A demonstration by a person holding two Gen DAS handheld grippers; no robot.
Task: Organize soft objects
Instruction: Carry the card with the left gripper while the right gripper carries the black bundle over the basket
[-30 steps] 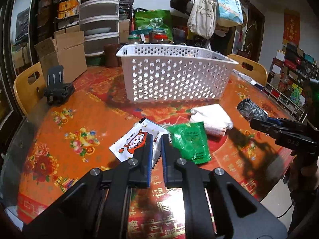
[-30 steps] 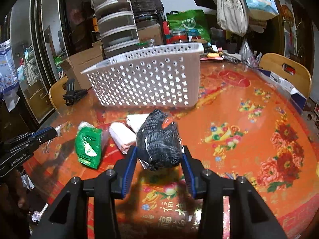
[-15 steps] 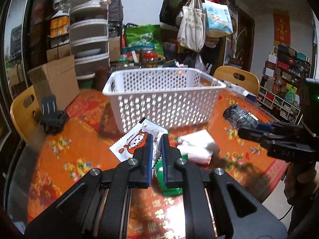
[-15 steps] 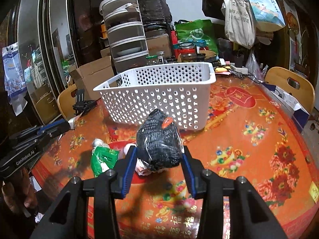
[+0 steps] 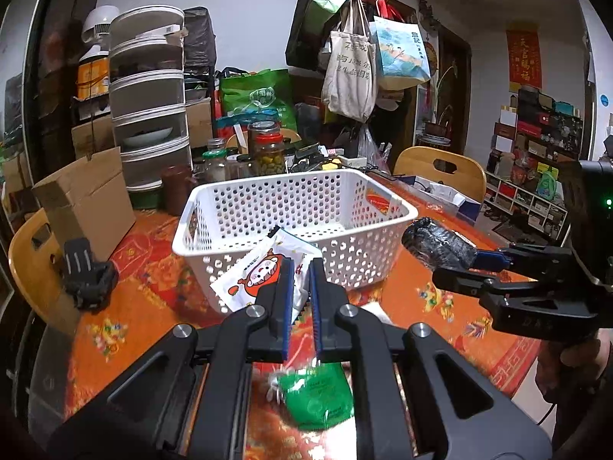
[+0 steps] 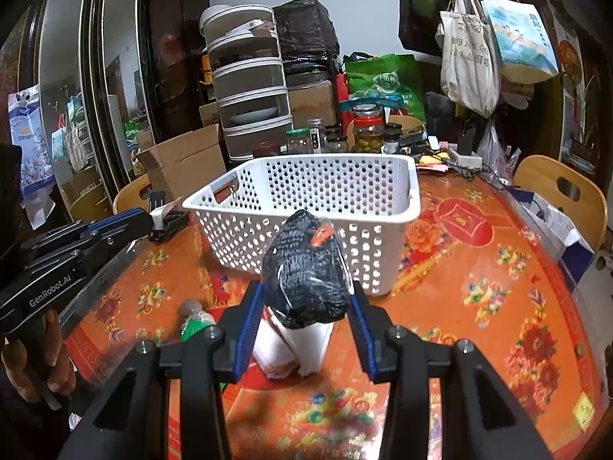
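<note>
1. Left hand-held gripper (image 5: 302, 283) pinches white snack packet (image 5: 264, 276) by one edge, just short of the white basket (image 5: 299, 207).
2. Right hand-held gripper (image 6: 306, 306) clamps black knit bundle (image 6: 306, 268), also short of basket.
3. Risk: thin edge grip, so packet may slip out; the two grippers could collide over the rim.
4. Bench (image 6: 479, 268): glossy orange floral cloth; green pouch (image 5: 318, 395) & white roll (image 6: 295, 345) lie on it. Room v. cluttered.

Left black plastic two-finger gripper (image 5: 302, 291) is showing blue ribbed pads and silver pivot screws; in the right wrist view, white "GenRobot.AI" lettering is appearing lower left. Right black gripper (image 6: 306, 303) is matching. Bare-skinned hand (image 6: 36, 364) is showing lower left.
</note>
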